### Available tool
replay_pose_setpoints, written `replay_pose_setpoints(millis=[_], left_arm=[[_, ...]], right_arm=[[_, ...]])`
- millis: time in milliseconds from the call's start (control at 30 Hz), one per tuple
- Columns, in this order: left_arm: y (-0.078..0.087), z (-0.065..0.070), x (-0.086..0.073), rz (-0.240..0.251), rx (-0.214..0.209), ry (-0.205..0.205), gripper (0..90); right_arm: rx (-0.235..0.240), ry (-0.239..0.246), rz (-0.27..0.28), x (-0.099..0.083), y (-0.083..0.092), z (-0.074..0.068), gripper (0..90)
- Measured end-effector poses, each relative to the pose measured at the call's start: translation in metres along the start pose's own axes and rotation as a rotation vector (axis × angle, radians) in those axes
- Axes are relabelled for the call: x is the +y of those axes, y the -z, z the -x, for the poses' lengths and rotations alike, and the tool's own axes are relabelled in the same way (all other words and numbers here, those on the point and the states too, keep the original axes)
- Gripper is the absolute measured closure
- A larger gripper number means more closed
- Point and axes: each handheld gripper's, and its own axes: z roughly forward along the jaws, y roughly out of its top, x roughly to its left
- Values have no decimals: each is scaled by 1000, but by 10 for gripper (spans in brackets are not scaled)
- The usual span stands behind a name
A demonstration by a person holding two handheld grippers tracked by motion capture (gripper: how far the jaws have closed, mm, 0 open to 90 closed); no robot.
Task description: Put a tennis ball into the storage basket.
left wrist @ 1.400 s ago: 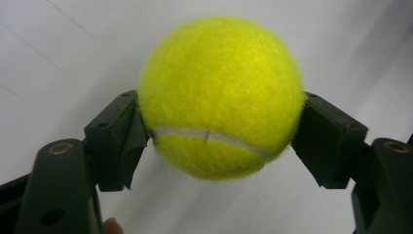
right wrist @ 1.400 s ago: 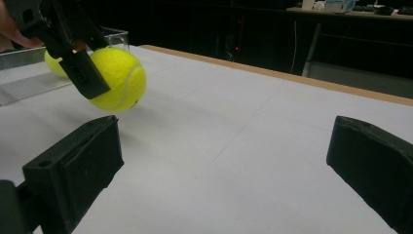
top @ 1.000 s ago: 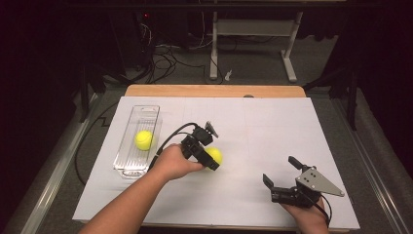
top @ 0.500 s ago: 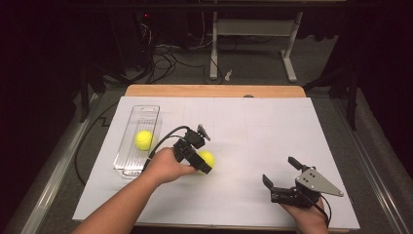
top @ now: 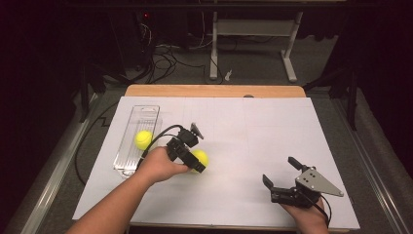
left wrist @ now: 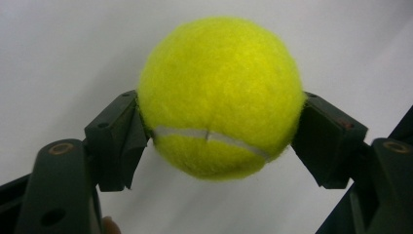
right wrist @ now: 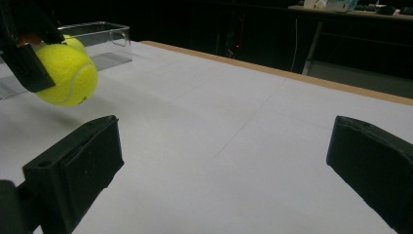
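Observation:
My left gripper [top: 197, 161] is shut on a yellow tennis ball [top: 200, 157], held a little above the white table sheet left of centre. In the left gripper view both black pads press the sides of the ball [left wrist: 219, 95]. A second yellow tennis ball [top: 143, 139] lies in the clear plastic tray [top: 139, 117] just left of that hand. My right gripper [top: 281, 173] rests near the front right edge, jaws wide open with nothing between them. The right gripper view [right wrist: 219, 161] shows the held ball [right wrist: 65, 73] at far left.
White paper [top: 272, 126] covers the table, whose wooden edge [top: 214, 90] shows at the back. A black cable [top: 156, 134] trails from the left gripper over the tray. Beyond the table stand a desk frame [top: 253, 44] and floor cables.
My left hand has carried the ball leftward toward the tray. The right gripper has stayed put.

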Motion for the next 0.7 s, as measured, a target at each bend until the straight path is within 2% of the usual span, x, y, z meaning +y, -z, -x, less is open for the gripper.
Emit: replay_pose_setpoints(millis=[200,267,567,700], left_arm=[[9,-6,-6,-1,-20,10,272],[13,-9,-8,-12,-40,14,272],[31,-17,-14,-25,-9,31,273],[38,-19,-16,-18,-7,44,273]], right_arm=[[2,0,-1,0,0,0,4],[2,0,-1,0,-1,-1,4],[3,3,-4,0,-2,-1,5],[6,3,-5,0,-1,-2,5]])
